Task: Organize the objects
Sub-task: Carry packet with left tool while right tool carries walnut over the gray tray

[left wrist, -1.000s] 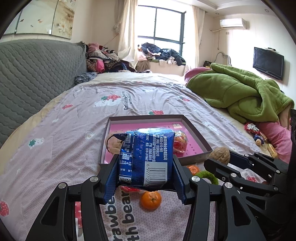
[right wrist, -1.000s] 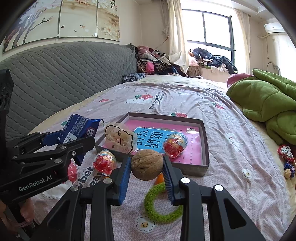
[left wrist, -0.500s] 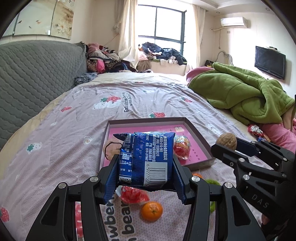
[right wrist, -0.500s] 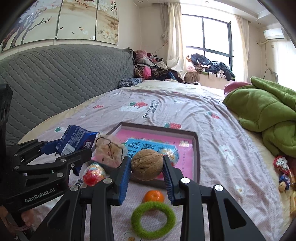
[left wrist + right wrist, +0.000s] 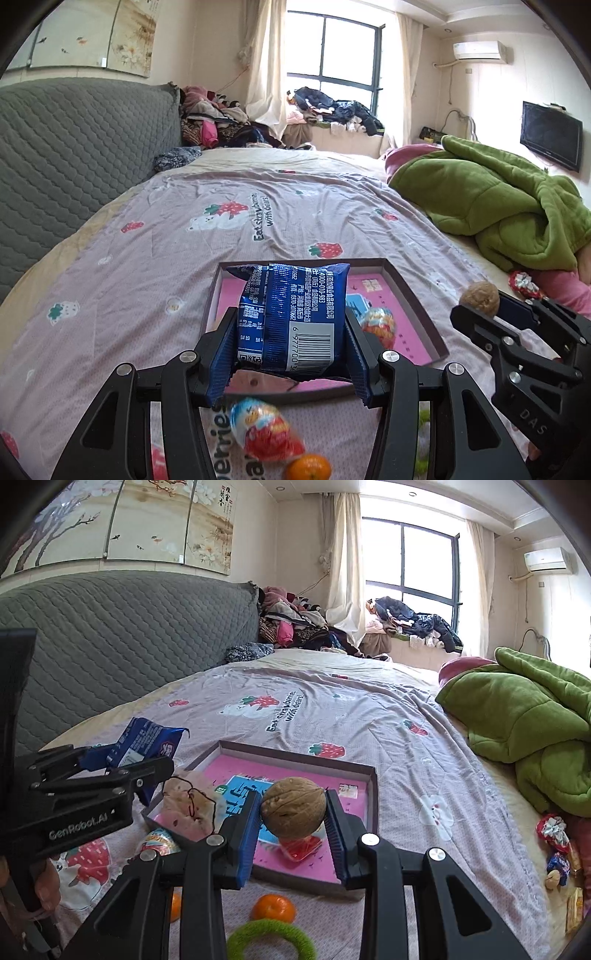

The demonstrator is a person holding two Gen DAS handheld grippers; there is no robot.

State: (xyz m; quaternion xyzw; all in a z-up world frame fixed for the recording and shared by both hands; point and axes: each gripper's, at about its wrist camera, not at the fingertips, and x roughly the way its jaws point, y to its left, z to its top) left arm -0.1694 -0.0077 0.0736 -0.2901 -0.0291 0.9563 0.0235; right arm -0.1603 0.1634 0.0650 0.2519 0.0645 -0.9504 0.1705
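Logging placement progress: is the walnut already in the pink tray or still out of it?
Out. The walnut is clamped in the right gripper, raised over the pink tray, not resting on its floor.

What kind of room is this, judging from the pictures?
Most likely a home bedroom: a wide bed under a lilac strawberry-print sheet, a grey quilted headboard, and a crumpled green fleece blanket beside piled clothes.
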